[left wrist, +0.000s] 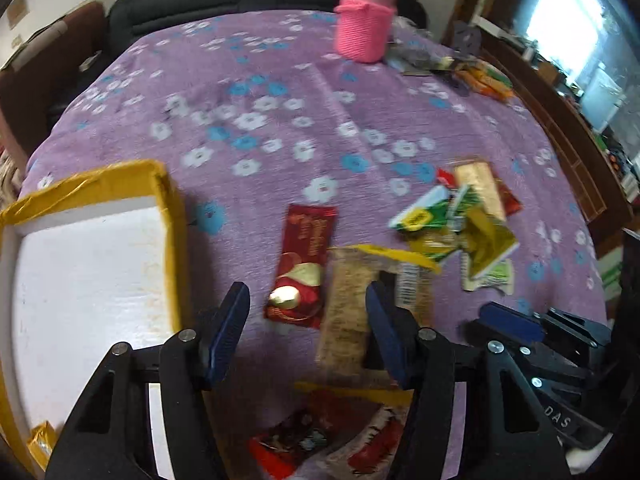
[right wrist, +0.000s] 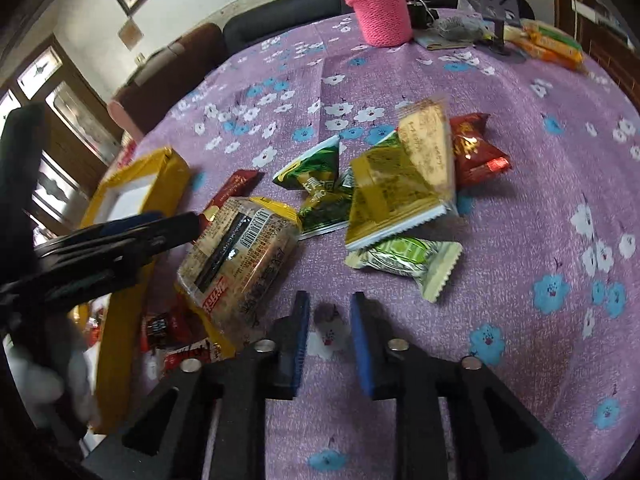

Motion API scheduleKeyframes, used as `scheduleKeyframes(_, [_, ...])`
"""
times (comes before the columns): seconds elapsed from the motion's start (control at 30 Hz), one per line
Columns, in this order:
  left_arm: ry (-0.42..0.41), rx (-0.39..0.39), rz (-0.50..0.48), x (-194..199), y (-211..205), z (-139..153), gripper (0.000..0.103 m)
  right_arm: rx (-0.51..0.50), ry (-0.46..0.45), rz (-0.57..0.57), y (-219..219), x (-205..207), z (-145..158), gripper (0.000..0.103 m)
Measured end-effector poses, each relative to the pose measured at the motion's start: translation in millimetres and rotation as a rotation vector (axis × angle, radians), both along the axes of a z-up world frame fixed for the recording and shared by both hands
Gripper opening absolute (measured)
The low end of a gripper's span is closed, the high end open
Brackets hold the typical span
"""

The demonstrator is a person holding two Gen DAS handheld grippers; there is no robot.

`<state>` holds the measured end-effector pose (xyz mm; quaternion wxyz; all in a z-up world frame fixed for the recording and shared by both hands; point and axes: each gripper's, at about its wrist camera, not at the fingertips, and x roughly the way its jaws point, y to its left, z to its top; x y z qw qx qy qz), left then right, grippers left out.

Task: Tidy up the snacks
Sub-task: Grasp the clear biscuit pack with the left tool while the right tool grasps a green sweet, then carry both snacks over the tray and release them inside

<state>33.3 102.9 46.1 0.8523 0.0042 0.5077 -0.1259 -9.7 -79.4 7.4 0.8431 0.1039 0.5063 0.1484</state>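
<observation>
My left gripper (left wrist: pixel 307 298) hangs open over the purple flowered tablecloth (left wrist: pixel 280 120). A dark red snack packet (left wrist: pixel 306 240) and a clear cracker pack (left wrist: pixel 346 304) lie below it, between its fingers, and the pads press on neither. To their left stands a yellow-taped box (left wrist: pixel 170 208) with a white foam inside. In the right wrist view, my right gripper (right wrist: pixel 330 306) shows a narrow gap with only cloth under it. The cracker pack (right wrist: pixel 244 248) lies to its left, with the left gripper (right wrist: pixel 160 224) above that pack. A pile of green, yellow and red packets (right wrist: pixel 384 184) lies ahead.
A pink knitted cup sleeve (left wrist: pixel 364 28) stands at the far side of the table, with orange and green bars (left wrist: pixel 484 76) and clutter beside it. More red packets (left wrist: pixel 288 444) lie near the front edge. A dark sofa and wooden cabinets surround the table.
</observation>
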Motion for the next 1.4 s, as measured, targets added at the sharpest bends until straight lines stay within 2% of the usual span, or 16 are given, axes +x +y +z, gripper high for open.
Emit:
scheduleKeyframes(0.1, [-0.043,-0.018,-0.057,-15.5,-16.8,9.0,0.063,0.068,-0.024,-0.018,-17.8,-1.3,3.7,0.041])
scheduleKeyframes(0.2, [-0.007,0.032,-0.101,-15.1,-36.3,-5.5,0.067,0.100,-0.046,-0.043,-31.8,1.3,8.5,0.044])
scheduleKeyframes(0.23, [0.012,0.067,-0.107,-14.3,-43.0,-14.5,0.067,0.108,-0.051,-0.047,-37.3,3.5,10.1,0.044])
scheduleKeyframes(0.27, [0.020,0.087,-0.113,-13.6,-47.3,-19.7,0.073,0.112,-0.053,-0.053,-41.9,5.5,12.4,0.044])
scheduleKeyframes(0.33, [0.024,0.141,-0.116,-13.0,-57.8,-28.5,0.075,0.116,-0.066,-0.071,-51.7,7.8,15.2,0.048])
scheduleKeyframes(0.4, [-0.001,0.169,-0.119,-13.5,-62.3,-29.3,0.077,0.098,-0.087,-0.077,-59.3,8.0,16.3,0.064])
scheduleKeyframes(0.43, [-0.011,0.180,-0.124,-14.4,-65.6,-29.3,0.078,0.075,-0.100,-0.068,-60.6,9.0,16.7,0.067])
scheduleKeyframes(0.5, [-0.012,0.164,-0.133,-15.9,-66.7,-27.3,0.068,0.040,-0.123,-0.033,-58.6,10.7,17.1,0.068])
scheduleKeyframes(0.7, [-0.020,0.083,-0.102,-21.1,-54.0,-24.1,0.068,-0.124,-0.164,0.106,-30.8,19.4,11.3,0.074])
scheduleKeyframes(0.8, [-0.035,0.045,-0.079,-26.5,-47.4,-16.4,0.068,-0.166,-0.168,0.162,-20.5,22.4,3.0,0.074])
scheduleKeyframes(0.93, [-0.060,-0.011,-0.061,-37.7,-37.5,-1.7,0.068,-0.196,-0.162,0.182,-16.5,21.2,-5.5,0.065])
scheduleKeyframes(0.97, [-0.070,-0.026,-0.056,-42.0,-34.5,2.5,0.068,-0.207,-0.163,0.180,-16.2,19.8,-6.1,0.058])
scheduleKeyframes(1.0, [-0.076,-0.037,-0.052,-45.2,-31.9,5.4,0.068,-0.215,-0.165,0.175,-16.2,18.2,-5.6,0.041])
scheduleKeyframes(1.07, [-0.094,-0.067,-0.039,-52.9,-24.5,13.0,0.068,-0.199,-0.149,0.165,-19.0,16.6,-4.2,0.026])
scheduleKeyframes(1.3, [-0.163,-0.154,0.047,-83.8,9.8,36.6,0.068,-0.157,-0.130,0.136,-29.3,-7.8,0.9,0.022])
scheduleKeyframes(1.4, [-0.188,-0.196,0.105,-98.4,36.9,43.7,0.069,-0.129,-0.139,0.117,-35.5,-21.0,9.8,0.022])
